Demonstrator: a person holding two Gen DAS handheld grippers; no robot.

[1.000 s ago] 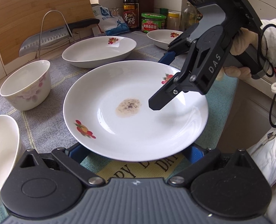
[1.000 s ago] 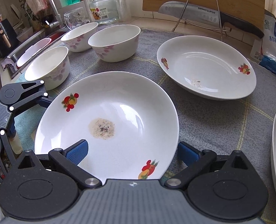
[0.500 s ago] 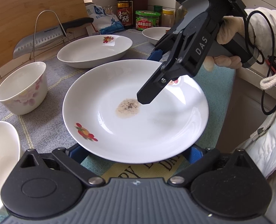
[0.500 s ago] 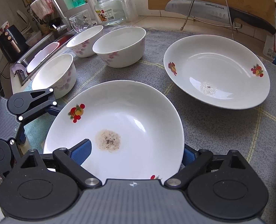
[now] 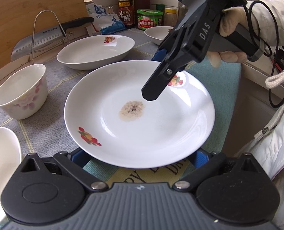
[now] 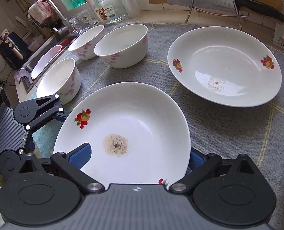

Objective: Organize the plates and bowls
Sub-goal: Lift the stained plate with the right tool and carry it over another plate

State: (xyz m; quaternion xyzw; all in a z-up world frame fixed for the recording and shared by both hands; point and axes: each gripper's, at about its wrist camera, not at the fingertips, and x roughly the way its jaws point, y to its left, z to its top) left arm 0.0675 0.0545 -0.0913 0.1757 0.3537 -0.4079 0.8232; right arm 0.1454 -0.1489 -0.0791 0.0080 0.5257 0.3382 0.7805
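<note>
A white plate (image 5: pixel 161 130) with fruit prints and a brown stain lies on the grey mat in front of me. My left gripper (image 5: pixel 140 159) is open, and its blue fingers (image 5: pixel 78 158) reach under the plate's near rim, tips hidden. My right gripper (image 6: pixel 138 157) comes in from the opposite side with its jaws opening wide. Its left finger (image 6: pixel 80 155) hangs over the plate's inside and its right finger (image 6: pixel 195 158) sits outside the rim. Neither pad presses on the plate. In the left wrist view the right gripper (image 5: pixel 155 74) hovers above the stain.
A second stained plate (image 6: pixel 224 67) lies behind on the mat, and a third dish (image 5: pixel 157 34) stands farther right. Three flowered bowls (image 6: pixel 120 44) stand at the left near the sink (image 6: pixel 46 57). A knife on a wire rack (image 5: pixel 46 36) leans at the back. The counter edge (image 5: pixel 238 95) drops off at the right.
My right gripper has tilted and its tip has crept a little further over the plate towards the stain. The plate and my left gripper have stayed in place.
</note>
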